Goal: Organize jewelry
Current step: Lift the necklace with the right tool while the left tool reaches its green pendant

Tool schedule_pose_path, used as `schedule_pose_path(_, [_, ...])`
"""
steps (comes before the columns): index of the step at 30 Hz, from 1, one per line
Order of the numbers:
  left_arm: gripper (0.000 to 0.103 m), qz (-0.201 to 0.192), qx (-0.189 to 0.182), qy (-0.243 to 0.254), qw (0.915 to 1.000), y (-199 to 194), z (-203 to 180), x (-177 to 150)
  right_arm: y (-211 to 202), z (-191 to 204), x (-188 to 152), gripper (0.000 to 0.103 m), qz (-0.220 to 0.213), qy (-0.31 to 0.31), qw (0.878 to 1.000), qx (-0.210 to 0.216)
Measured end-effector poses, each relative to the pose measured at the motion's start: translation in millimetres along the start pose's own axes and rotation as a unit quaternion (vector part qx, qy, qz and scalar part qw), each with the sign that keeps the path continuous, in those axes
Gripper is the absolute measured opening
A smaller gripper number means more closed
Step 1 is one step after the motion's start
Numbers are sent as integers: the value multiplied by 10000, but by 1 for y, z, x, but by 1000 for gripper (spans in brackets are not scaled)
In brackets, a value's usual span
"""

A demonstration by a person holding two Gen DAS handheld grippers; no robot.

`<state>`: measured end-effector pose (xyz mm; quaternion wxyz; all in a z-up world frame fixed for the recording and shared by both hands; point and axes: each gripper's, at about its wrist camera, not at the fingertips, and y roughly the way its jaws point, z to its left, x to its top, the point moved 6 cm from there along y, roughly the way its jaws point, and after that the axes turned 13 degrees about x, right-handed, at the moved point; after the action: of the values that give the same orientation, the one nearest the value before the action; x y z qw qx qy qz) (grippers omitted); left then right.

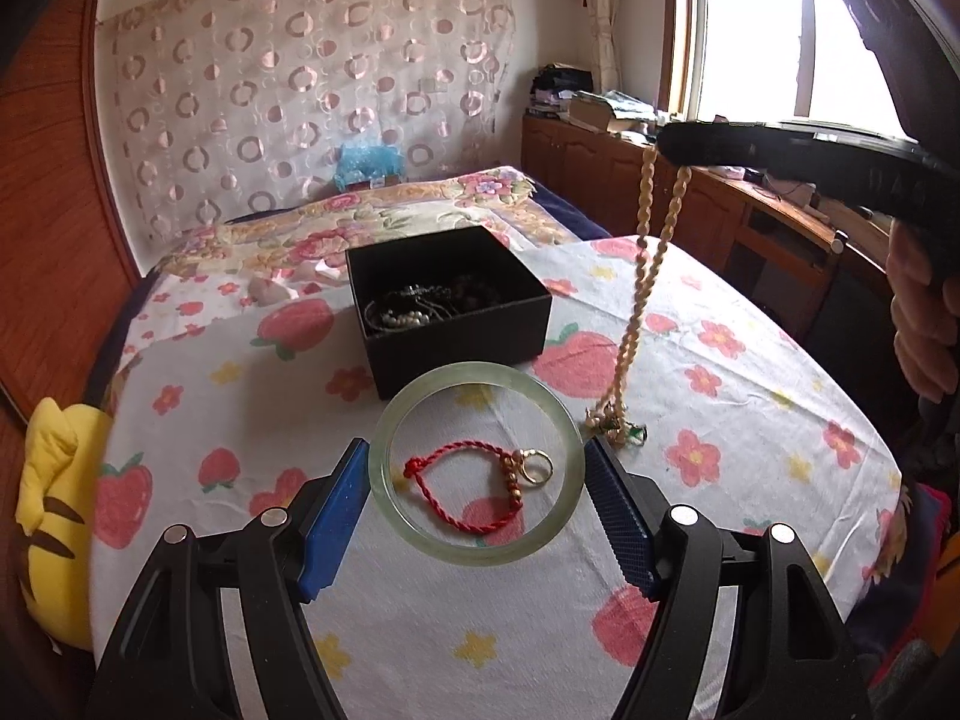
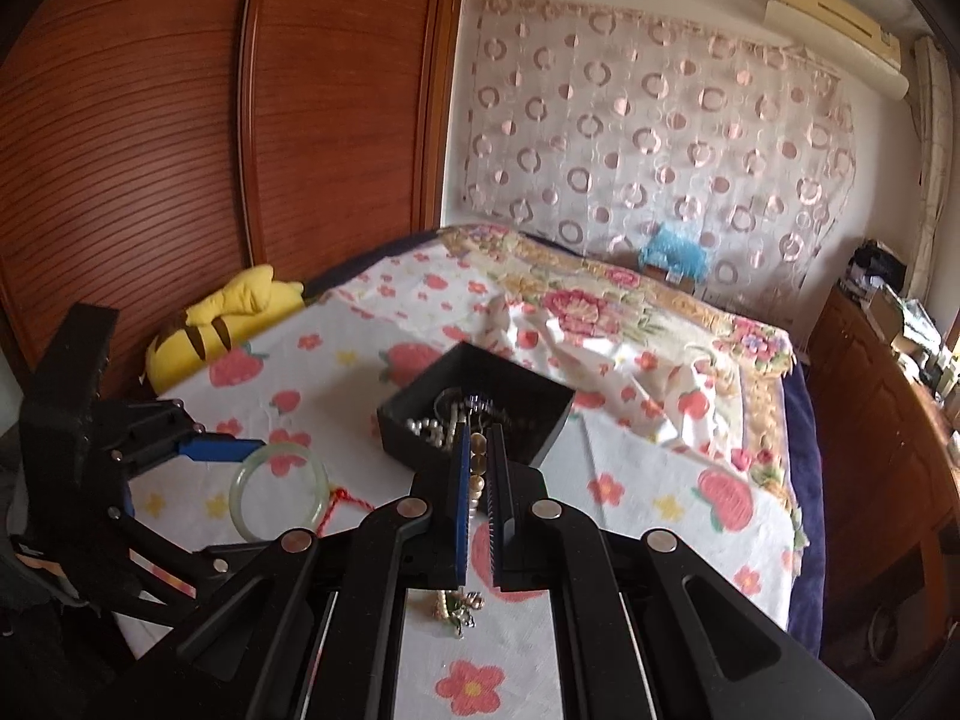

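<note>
Right hand-held gripper (image 2: 477,468) clenched on the bead necklace (image 1: 645,276), lower end trailing on the bed (image 1: 750,420); left hand-held gripper (image 1: 477,474) grasps the jade bangle (image 1: 384,438); next, carry both over the black box (image 1: 384,258).

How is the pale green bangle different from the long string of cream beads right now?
The pale green jade-like bangle is one rigid, smooth ring; the long cream bead necklace is a limp strand of many small beads.

The bangle is held between the left gripper's blue fingers; the necklace hangs from the shut right gripper, its lower end trailing on the strawberry-print cloth.

Both are outside the black box.
</note>
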<state>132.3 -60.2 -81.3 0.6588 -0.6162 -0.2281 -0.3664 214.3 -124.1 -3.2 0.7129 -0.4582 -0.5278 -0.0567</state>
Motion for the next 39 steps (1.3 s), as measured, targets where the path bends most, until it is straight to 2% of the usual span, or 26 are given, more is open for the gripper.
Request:
schedule_pose_path(14, [69,-153,69,-46,9998,1,12,20,-27,-6,50,6,-436,-157,9989,-122])
schedule_pose_path(25, [69,-170,88,-79,9998,4,16,23,-47,-6,74,6,-734,-201,9970,-111])
schedule_pose_path(30, [69,-153,82,-85,9998,4,16,21,-40,-5,66,6,-614,-173,9979,-85])
schedule_pose_path(35, [69,-132,83,-89,9998,5,15,18,-1,-9,35,6,-64,-92,9999,-126])
schedule_pose_path(39, [69,-126,93,-82,9998,6,15,18,-7,-4,39,6,-219,-63,9997,-61])
